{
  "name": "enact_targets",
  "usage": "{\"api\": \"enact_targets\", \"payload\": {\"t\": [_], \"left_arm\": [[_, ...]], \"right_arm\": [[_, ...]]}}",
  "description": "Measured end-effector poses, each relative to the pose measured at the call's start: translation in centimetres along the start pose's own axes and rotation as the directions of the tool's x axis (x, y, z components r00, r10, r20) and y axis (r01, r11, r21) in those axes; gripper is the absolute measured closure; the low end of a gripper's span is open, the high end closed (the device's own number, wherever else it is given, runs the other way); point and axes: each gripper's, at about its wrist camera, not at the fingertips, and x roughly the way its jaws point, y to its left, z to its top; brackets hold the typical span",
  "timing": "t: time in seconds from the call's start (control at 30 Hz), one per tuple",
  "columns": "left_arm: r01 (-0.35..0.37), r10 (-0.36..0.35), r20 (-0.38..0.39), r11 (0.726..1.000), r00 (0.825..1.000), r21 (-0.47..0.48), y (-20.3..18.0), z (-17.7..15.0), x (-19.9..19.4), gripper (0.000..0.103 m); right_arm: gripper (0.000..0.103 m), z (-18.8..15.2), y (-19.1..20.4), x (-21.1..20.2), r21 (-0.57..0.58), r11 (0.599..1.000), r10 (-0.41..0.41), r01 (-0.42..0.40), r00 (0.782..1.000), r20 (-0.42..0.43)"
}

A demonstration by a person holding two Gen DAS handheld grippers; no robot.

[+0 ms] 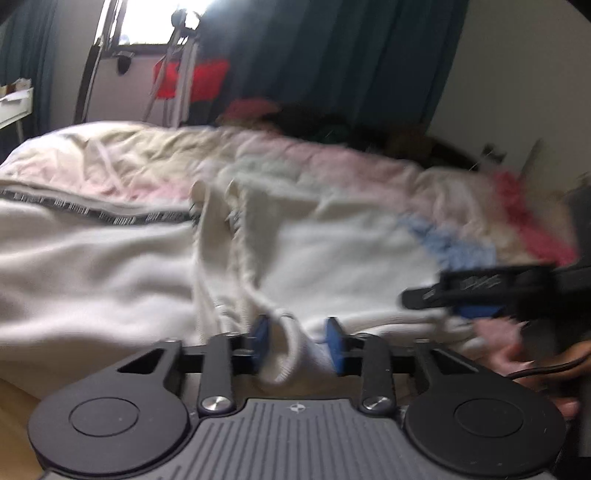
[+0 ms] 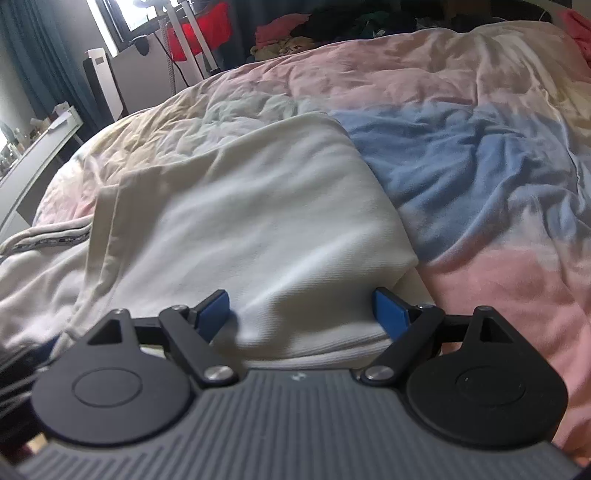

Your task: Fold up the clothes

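A cream-white sweatshirt (image 1: 332, 258) lies spread on the bed, with a black-and-white patterned band (image 1: 103, 216) across its left part. My left gripper (image 1: 298, 341) is at its near edge, and a bunched roll of the ribbed hem (image 1: 291, 354) fills the narrow gap between its blue pads (image 1: 334, 343). At the right of that blurred view is my right gripper (image 1: 443, 302), held by a hand. In the right wrist view the right gripper (image 2: 301, 314) stands wide open over the sweatshirt's (image 2: 258, 221) folded near edge, its pads apart from the cloth.
The bed carries a crumpled pink, blue and cream duvet (image 2: 461, 155). A heap of dark and red clothes (image 2: 314, 26) lies at its far side. Dark curtains (image 1: 332, 55), a window, a white stand with something red (image 1: 192, 81) and a white desk (image 2: 33, 155) lie beyond.
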Motion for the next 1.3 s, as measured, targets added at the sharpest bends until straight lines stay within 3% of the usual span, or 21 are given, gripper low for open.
{"api": "enact_targets", "payload": {"t": [0.1,0.17,0.27,0.37,0.47,0.53,0.6,0.63,0.73,0.83,0.93,1.0,1.13,1.2,1.27,1.3], "left_arm": [[-0.015,0.013,-0.034,0.999,0.999,-0.051,1.0,-0.2,0.8,0.091],[0.017,-0.025,-0.050,0.988,0.998,-0.155,2.1,-0.2,-0.1,0.094],[0.030,-0.047,-0.063,0.966,0.997,-0.258,3.3,-0.4,-1.4,0.094],[0.021,-0.040,-0.065,0.961,0.997,-0.274,3.6,-0.6,-1.7,0.091],[-0.001,-0.010,-0.043,0.970,0.999,-0.242,3.0,-0.2,-2.7,0.082],[-0.025,0.018,-0.030,0.970,0.999,-0.241,2.7,-0.1,-3.8,0.062],[-0.071,0.067,-0.026,0.956,0.997,-0.285,3.5,-0.2,-5.3,0.034],[-0.102,0.097,-0.031,0.942,0.995,-0.319,4.0,-0.3,-6.0,0.030],[-0.208,0.165,-0.130,0.842,0.978,-0.498,7.5,-0.6,-7.6,0.021],[-0.289,0.196,-0.212,0.675,0.957,-0.679,12.1,-2.0,-9.3,0.015],[-0.305,0.185,-0.243,0.525,0.952,-0.795,16.0,-3.0,-10.4,0.014],[-0.318,0.205,-0.246,0.507,0.947,-0.801,18.1,-2.5,-10.3,0.014],[-0.298,0.360,-0.160,0.369,0.919,-0.880,21.7,-1.6,-11.2,0.014],[-0.272,0.433,-0.112,0.329,0.895,-0.904,23.5,-1.2,-11.6,0.014],[-0.278,0.504,-0.106,0.281,0.857,-0.918,25.4,-1.2,-12.1,0.015],[-0.271,0.524,-0.095,0.270,0.846,-0.924,26.3,-1.3,-12.3,0.015]], "right_arm": [[0.016,0.0,0.1,0.1,-0.011,1.000,-0.002,0.002,1.000,-0.001],[0.016,-0.1,0.2,0.1,-0.009,1.000,-0.007,0.007,1.000,0.000],[0.016,-0.1,0.4,0.2,-0.008,1.000,-0.011,0.011,1.000,-0.002],[0.016,-0.1,0.7,0.4,-0.022,1.000,-0.009,0.009,1.000,-0.007],[0.016,-0.1,0.7,0.3,-0.022,1.000,-0.007,0.007,1.000,-0.005],[0.016,-0.1,0.5,0.2,-0.016,1.000,0.000,0.000,1.000,-0.003],[0.016,-0.1,0.2,0.1,-0.005,1.000,0.008,-0.008,1.000,-0.004],[0.016,-0.1,0.1,0.0,0.002,1.000,0.012,-0.012,1.000,-0.004],[0.016,-0.1,-0.2,-0.2,0.022,0.999,0.027,-0.027,1.000,-0.004],[0.016,-0.1,-0.1,-0.4,0.037,0.998,0.045,-0.045,0.999,-0.002],[0.016,0.0,0.3,-0.4,0.028,0.998,0.061,-0.061,0.998,-0.004],[0.016,-0.1,0.3,-0.4,0.023,0.997,0.068,-0.068,0.998,-0.005],[0.016,-0.3,0.2,-0.7,0.018,0.997,0.077,-0.077,0.997,-0.004],[0.016,-0.4,0.3,-0.7,0.012,0.996,0.084,-0.084,0.996,-0.009],[0.016,-0.4,0.2,-0.7,0.012,0.996,0.091,-0.091,0.996,-0.011],[0.016,-0.4,0.1,-0.6,0.014,0.995,0.094,-0.094,0.995,-0.013]]}}
